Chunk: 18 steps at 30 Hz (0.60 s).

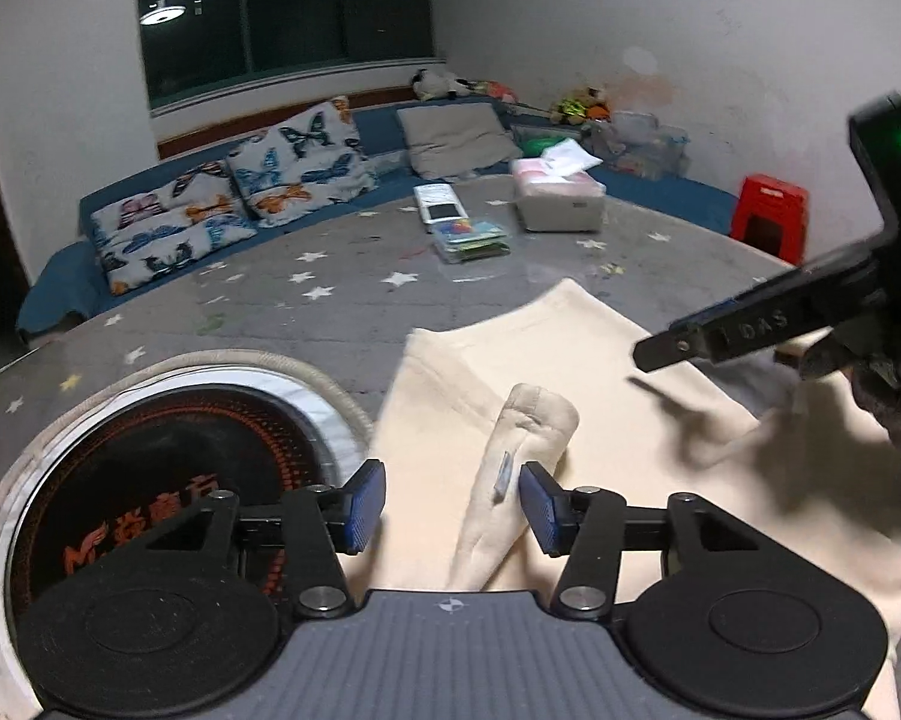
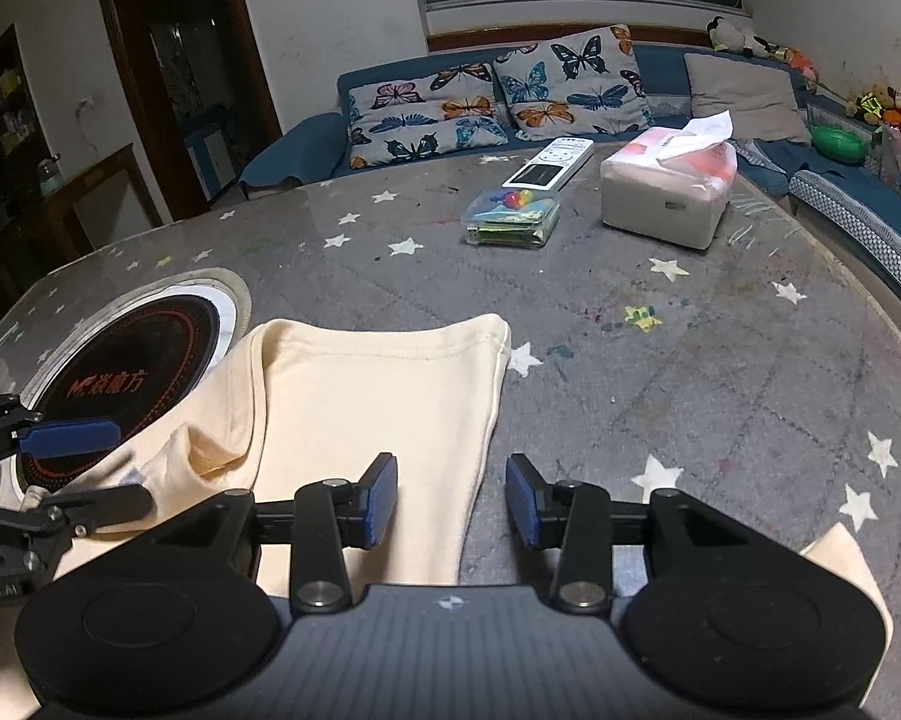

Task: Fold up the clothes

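While cream garment (image 1: 618,438) lies on starred table (image 2: 660,372), left gripper (image 1: 450,504) spread around raised fold — no pinch; right gripper (image 2: 450,501) spread, nothing held.

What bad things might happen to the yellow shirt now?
1. The cream shirt overlaps the black round cooktop set in the table; if that were hot, the cloth could scorch.
2. The left gripper is open around a bunched fold, so closing there may lock in a crease.
3. The right gripper straddles the shirt's edge and might miss it.
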Available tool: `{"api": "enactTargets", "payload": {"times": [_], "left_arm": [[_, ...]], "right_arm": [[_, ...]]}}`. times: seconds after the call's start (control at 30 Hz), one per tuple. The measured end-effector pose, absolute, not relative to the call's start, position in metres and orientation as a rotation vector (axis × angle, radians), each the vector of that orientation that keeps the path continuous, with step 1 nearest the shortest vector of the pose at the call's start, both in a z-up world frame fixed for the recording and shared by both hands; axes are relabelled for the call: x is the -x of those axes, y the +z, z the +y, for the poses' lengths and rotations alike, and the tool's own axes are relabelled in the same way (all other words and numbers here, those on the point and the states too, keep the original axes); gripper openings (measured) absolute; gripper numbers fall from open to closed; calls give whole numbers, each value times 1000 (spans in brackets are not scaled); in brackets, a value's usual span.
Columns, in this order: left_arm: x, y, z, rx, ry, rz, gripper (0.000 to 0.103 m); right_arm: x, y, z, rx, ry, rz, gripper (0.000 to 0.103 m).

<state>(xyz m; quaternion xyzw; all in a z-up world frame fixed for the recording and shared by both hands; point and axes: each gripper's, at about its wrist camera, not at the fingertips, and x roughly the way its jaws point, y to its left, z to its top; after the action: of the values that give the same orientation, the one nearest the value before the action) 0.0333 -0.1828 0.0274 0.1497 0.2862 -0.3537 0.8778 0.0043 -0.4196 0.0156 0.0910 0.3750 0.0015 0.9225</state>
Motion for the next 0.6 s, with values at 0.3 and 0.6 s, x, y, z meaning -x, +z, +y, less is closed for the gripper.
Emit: {"api": "enactTargets", "payload": {"times": [0.3, 0.6], "left_arm": [[-24, 18, -191, -339, -834, 611, 28], [-22, 13, -193, -375, -822, 594, 15]], "right_arm": [[-4, 14, -417, -173, 5, 794, 40], [-8, 14, -413, -151, 9, 812, 27]]}}
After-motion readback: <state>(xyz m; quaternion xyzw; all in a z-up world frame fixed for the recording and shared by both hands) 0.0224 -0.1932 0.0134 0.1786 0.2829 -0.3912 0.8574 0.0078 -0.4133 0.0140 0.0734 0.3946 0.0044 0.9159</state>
